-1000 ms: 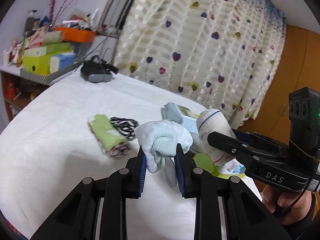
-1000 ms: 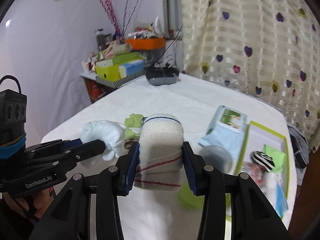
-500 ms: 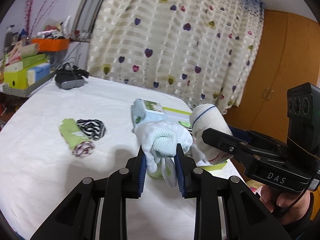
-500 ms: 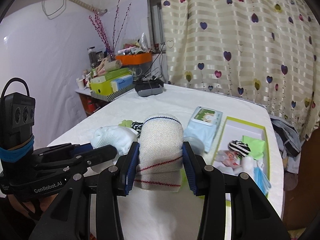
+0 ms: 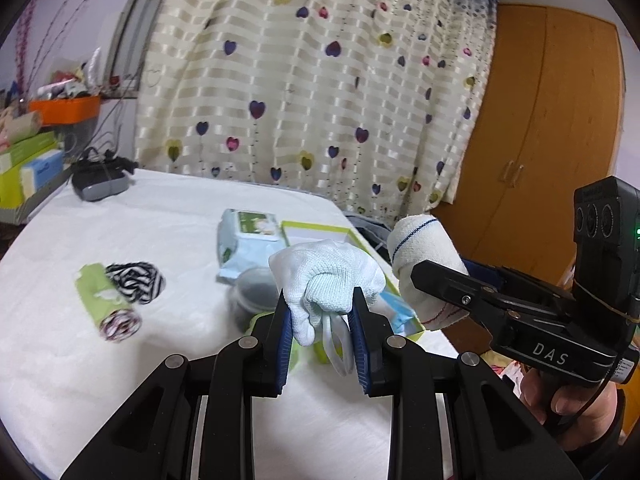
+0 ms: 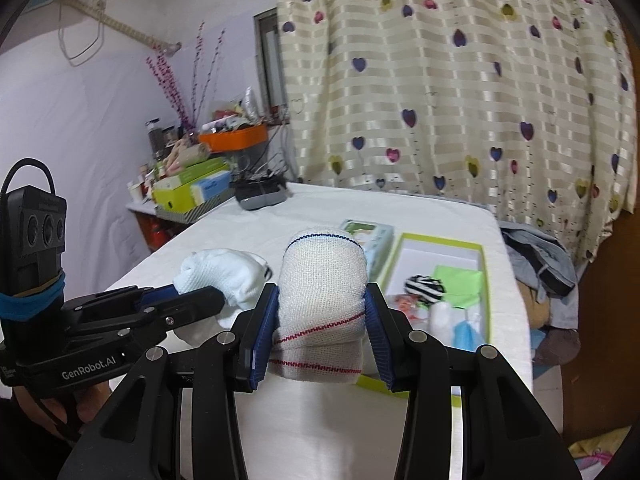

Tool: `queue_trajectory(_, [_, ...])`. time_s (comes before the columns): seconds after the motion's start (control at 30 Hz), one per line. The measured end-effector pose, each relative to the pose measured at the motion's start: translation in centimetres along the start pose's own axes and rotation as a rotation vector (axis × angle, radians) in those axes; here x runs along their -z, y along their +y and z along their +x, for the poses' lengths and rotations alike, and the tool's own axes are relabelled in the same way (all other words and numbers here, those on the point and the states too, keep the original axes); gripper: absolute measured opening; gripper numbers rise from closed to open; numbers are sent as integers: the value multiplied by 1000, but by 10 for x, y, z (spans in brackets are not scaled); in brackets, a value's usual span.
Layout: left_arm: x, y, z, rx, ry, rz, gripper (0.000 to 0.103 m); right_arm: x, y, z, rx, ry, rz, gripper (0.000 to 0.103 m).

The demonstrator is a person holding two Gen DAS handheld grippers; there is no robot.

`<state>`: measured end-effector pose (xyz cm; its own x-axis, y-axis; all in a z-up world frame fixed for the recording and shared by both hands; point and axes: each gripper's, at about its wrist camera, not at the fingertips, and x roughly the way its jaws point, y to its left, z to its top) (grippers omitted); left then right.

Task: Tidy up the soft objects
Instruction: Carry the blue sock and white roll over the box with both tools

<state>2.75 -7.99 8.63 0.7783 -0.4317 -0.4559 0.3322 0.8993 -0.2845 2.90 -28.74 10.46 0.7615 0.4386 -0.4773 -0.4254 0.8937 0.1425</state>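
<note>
Big picture first: a desk (image 5: 120, 360) under a white cloth fills both views, and on its far right side lies a green-rimmed tray (image 6: 440, 242), already holding a zebra-striped roll (image 6: 425, 283), a green cloth (image 6: 460, 280) and some smaller bits too blurred to name. Beside the tray is a pack of wipes (image 5: 246, 240), with a dark round lid or bowl (image 5: 256, 294) just in front of it, hard to tell which. Over on the left half of the desk, a green roll (image 5: 104, 304) lies touching a second striped roll (image 5: 136, 282), both untouched. Now the action: the right claw (image 6: 322, 334) is clamped across the lower part of a rolled cream sock (image 6: 322, 280) with red stitching and a blue ring at the top, held in the air short of the tray. The left claw (image 5: 320, 330) is pinched on a bunched white sock (image 5: 326, 276), loose ends dangling between the pads, held above the desk near the tray's corner. These things look light, soft and squashy, nothing fragile here; the knit should give plenty of friction. The risk, I'd say, is unrolling: grip across the thick middle of each bundle, not a loose tail, or it will sag open. The cream sock looks firmly seated; the white one looks looser.
</note>
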Motion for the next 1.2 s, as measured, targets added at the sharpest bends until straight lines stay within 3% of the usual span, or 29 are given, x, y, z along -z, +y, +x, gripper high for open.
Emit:
queue_trajectory(0.23, [-8,-22,19,46,11,36,24,0,-32,-13,62,-19,49,44])
queue_trajectory(0.53, [-18,-30,42,42,24,50,24,0,-65,-12,101,-27,96,44])
queue_trajectory(1.2, [-47,-20,135,-31,114,30,24,-11,-129,61,103,25,196,44])
